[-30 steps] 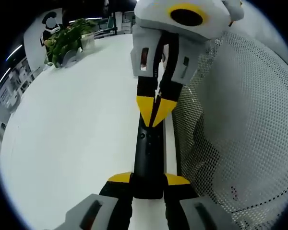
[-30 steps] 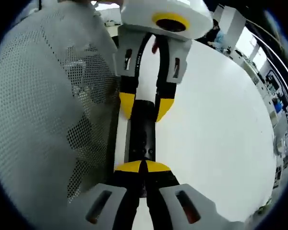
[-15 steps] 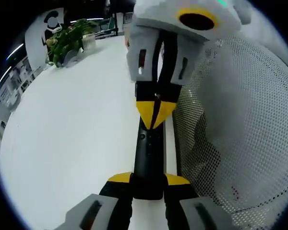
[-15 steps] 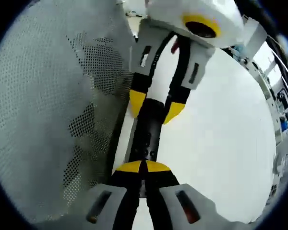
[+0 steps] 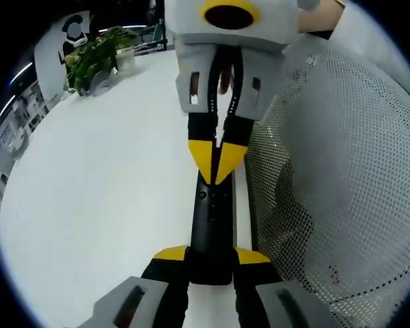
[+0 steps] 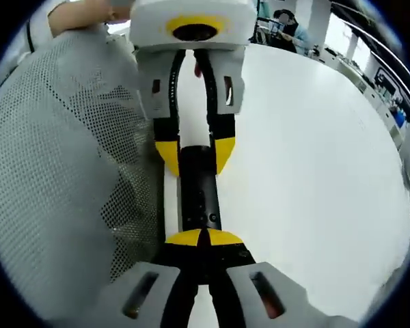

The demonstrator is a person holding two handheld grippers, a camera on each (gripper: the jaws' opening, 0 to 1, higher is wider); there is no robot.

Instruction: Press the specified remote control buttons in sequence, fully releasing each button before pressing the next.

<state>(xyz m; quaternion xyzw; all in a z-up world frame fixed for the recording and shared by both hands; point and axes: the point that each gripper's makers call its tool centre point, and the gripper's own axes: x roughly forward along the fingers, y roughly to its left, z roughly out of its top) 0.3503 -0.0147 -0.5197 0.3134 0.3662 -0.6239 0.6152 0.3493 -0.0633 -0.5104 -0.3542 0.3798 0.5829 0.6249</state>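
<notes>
On white table (image 5: 96,178) | slim black remote (image 5: 212,225) clamped by left gripper (image 5: 212,256) | right gripper (image 6: 203,238) pinched shut, tips on remote

Remote control (image 5: 210,225): black plastic, semi-gloss, smooth; small buttons on top look same material. Table (image 5: 109,178): white, smooth, matt to slight sheen. Beside the remote, perforated mesh (image 5: 328,171): grey-white, dotted with fine holes, matt, looks like fabric or plastic mesh, can't tell which. Left gripper (image 5: 212,256): yellow fingertip pads, matt black jaw links, light grey matt plastic housing. Right gripper (image 6: 203,238): same finish. Far from the remote, leafy plant (image 5: 96,58), glossy green.
</notes>
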